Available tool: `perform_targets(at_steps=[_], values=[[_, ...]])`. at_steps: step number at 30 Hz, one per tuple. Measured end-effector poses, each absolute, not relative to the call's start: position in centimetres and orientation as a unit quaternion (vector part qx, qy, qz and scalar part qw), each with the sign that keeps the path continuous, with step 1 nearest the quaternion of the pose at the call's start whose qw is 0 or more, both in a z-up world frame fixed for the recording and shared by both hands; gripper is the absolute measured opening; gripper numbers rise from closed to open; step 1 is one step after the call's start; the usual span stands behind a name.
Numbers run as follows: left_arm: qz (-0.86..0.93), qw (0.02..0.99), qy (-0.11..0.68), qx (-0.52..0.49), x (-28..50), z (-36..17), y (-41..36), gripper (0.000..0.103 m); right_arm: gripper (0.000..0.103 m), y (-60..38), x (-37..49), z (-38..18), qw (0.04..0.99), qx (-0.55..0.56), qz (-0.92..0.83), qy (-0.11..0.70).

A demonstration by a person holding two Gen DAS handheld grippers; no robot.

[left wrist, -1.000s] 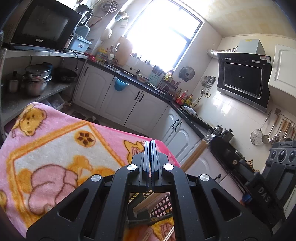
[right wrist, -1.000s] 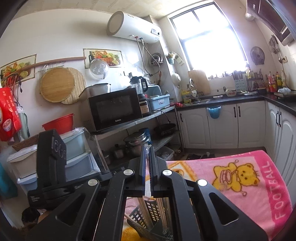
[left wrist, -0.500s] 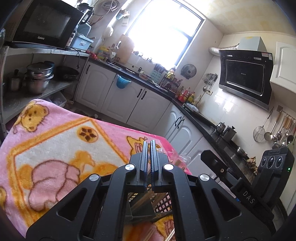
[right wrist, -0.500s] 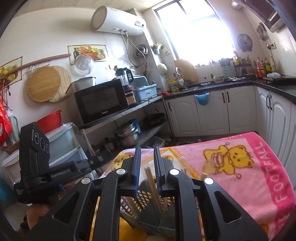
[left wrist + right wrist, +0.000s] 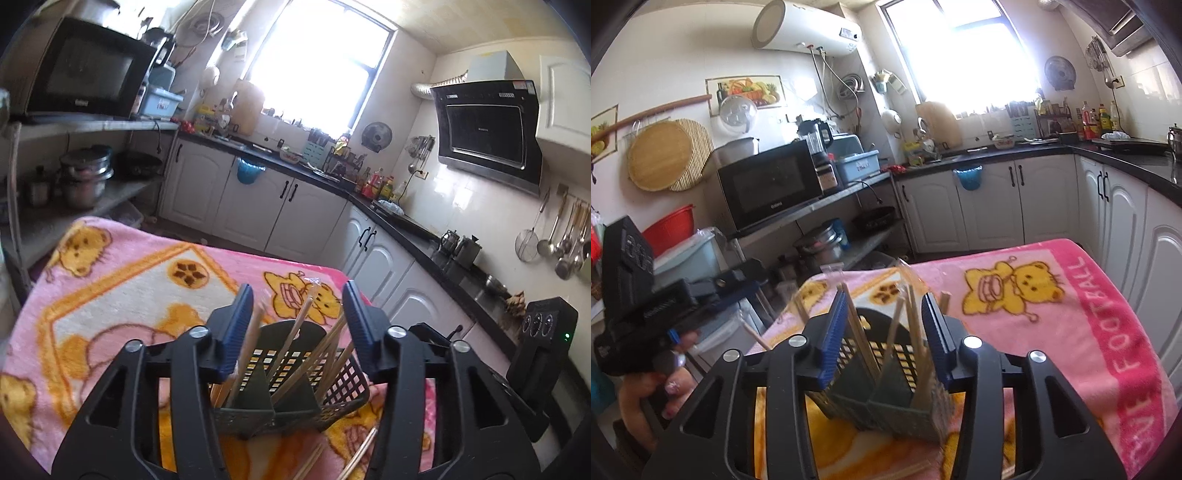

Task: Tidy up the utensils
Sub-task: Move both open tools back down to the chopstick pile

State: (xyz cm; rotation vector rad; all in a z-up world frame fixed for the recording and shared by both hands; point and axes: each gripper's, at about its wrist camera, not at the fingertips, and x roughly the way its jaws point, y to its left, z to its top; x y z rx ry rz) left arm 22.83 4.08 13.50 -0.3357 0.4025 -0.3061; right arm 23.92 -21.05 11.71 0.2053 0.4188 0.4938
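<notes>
Pink blanket (image 5: 122,280) bears basket (image 5: 295,402) (chopsticks (image 5: 291,343) inside).

Pink blanket (image 5: 122,266) w/ yellow bears, dk green basket (image 5: 291,402), tan chopsticks (image 5: 291,336)

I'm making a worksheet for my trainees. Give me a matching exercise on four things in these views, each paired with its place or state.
Things:
1. chopsticks
2. basket
3. left tool
4. microwave

Places or states:
A. on the shelf
B. open
C. standing in the basket
D. on the pink blanket

Pairs: 1-C, 2-D, 3-B, 4-A
</notes>
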Motion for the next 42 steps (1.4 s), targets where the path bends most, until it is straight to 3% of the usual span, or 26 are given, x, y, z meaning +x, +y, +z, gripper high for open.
perform_targets(at_steps=[4, 19, 31, 42], values=[[-0.151, 0.956, 0.196, -0.156, 21.9, 13.8, 3.8, 0.059, 0.045, -21.4, 23.5, 11.3, 0.944, 0.094, 0.237, 0.209], [-0.152, 0.957, 0.191, -0.155, 19.7, 14.1, 3.3, 0.091, 0.06, -22.5, 21.5, 11.0, 0.943, 0.095, 0.24, 0.211], [-0.161, 0.954, 0.212, -0.141, 17.4, 13.1, 2.3, 0.092, 0.068, -23.3, 20.0, 10.3, 0.942, 0.089, 0.235, 0.224], [-0.149, 0.945, 0.247, -0.152, 15.9, 10.6, 2.6, 0.092, 0.069, -23.5, 19.1, 8.7, 0.938, 0.076, 0.233, 0.247]])
